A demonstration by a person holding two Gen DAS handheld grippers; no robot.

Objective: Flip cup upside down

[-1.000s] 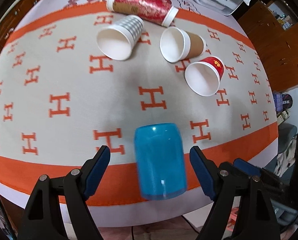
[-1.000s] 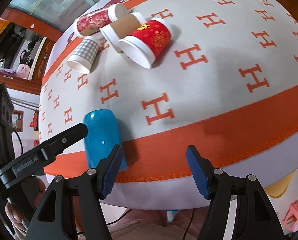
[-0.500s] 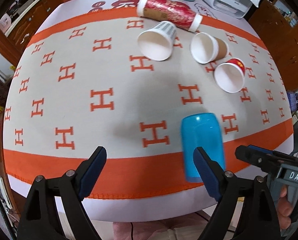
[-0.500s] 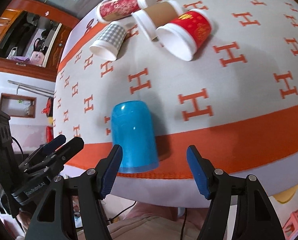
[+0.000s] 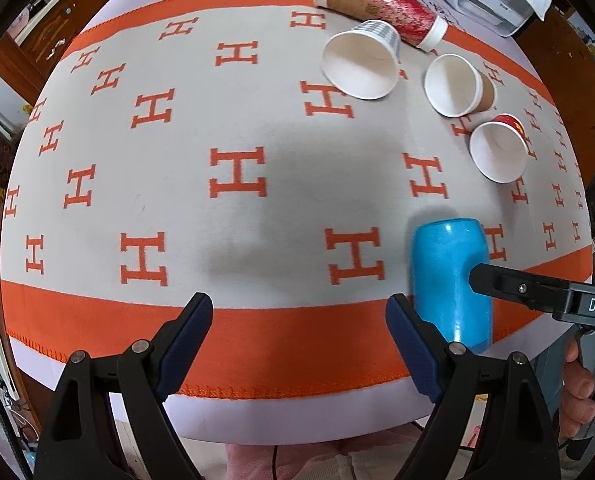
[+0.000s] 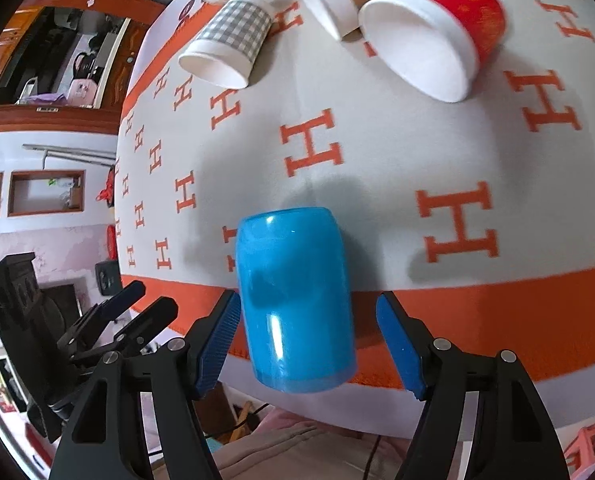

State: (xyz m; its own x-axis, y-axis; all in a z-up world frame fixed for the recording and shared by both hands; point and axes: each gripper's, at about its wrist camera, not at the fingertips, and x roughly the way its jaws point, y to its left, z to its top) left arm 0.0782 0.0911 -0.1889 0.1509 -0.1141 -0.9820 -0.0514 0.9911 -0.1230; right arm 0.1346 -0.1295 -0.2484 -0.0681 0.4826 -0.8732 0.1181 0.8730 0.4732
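Between the right gripper (image 6: 308,342) pads, blue cup (image 6: 295,300) apparently stands inverted.

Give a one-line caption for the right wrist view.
Open right claw straddles the blue cup on the H-patterned cloth; paper cups lie beyond.

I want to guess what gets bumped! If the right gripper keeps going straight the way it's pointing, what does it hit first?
Probably the blue cup. It lies right between the open fingers of the right gripper, so it comes first, before the red paper cup farther back. Depth is hard to judge.
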